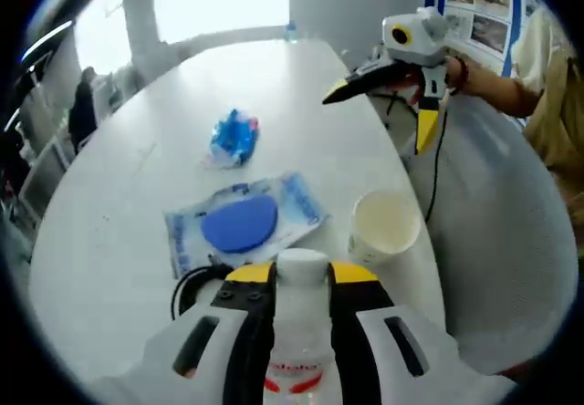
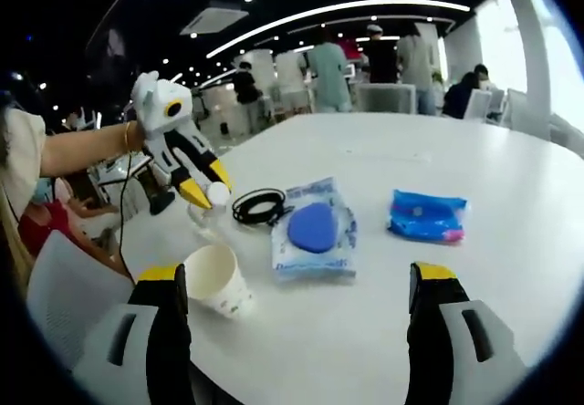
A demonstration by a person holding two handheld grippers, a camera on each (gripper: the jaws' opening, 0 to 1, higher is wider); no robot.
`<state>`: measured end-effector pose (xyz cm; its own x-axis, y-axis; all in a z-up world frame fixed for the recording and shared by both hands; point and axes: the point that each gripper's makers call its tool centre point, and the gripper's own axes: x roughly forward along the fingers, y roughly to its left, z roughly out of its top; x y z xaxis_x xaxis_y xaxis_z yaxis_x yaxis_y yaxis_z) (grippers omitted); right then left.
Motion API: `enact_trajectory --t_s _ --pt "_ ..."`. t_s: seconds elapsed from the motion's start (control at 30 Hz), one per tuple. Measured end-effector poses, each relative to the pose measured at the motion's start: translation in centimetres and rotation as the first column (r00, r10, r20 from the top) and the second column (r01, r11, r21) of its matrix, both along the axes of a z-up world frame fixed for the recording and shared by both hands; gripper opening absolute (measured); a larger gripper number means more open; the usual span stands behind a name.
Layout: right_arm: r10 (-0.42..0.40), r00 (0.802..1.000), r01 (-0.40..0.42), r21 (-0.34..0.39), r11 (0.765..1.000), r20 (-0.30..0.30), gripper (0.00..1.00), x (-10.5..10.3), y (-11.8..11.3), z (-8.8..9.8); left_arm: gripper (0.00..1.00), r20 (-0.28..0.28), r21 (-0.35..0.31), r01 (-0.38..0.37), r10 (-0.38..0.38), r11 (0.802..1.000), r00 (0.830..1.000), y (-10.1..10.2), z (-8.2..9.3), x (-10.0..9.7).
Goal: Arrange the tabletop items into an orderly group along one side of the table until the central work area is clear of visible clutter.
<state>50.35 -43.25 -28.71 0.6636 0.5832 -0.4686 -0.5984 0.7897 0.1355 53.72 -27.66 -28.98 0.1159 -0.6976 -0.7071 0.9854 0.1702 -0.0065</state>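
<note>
gripping one bottle [image 1: 301, 323], left gripper [image 1: 301, 282]; right gripper [image 2: 297, 282] wide open, empty; one cup [image 2: 217, 282], two packets [image 2: 315, 230]

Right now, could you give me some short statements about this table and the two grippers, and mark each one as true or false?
1. The left gripper is shut on a clear bottle with a white cap. True.
2. The right gripper is holding the paper cup. False: its jaws stand wide apart with nothing between them, and the cup stands on the table.
3. The paper cup lies on its side. False: it stands upright with its opening at the top.
4. A blue round item sits inside a clear packet. True.
5. A black coiled cable lies on the table next to that packet. True.
</note>
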Motion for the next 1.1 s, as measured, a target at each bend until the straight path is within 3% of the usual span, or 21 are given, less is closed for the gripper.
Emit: enact_trajectory --t_s 0.37,0.73,1.1 --pt "0.001 1.0 -0.001 -0.009 1.0 -0.009 0.99 -0.1 -0.1 -0.3 0.19 -0.001 -0.126 -0.029 0.029 0.992 1.0 1.1 2.9 -0.5" --pt "0.001 1.0 -0.001 -0.018 1.0 -0.02 0.99 -0.2 -0.1 -0.5 0.18 -0.026 -0.242 -0.05 0.045 0.969 0.999 2.0 5.0 -1.0" --pt "-0.003 1.0 0.002 -0.03 1.0 -0.027 0.99 -0.1 -0.3 -0.7 0.18 -0.051 -0.269 -0.014 0.001 0.963 0.999 3.0 5.4 -1.6"
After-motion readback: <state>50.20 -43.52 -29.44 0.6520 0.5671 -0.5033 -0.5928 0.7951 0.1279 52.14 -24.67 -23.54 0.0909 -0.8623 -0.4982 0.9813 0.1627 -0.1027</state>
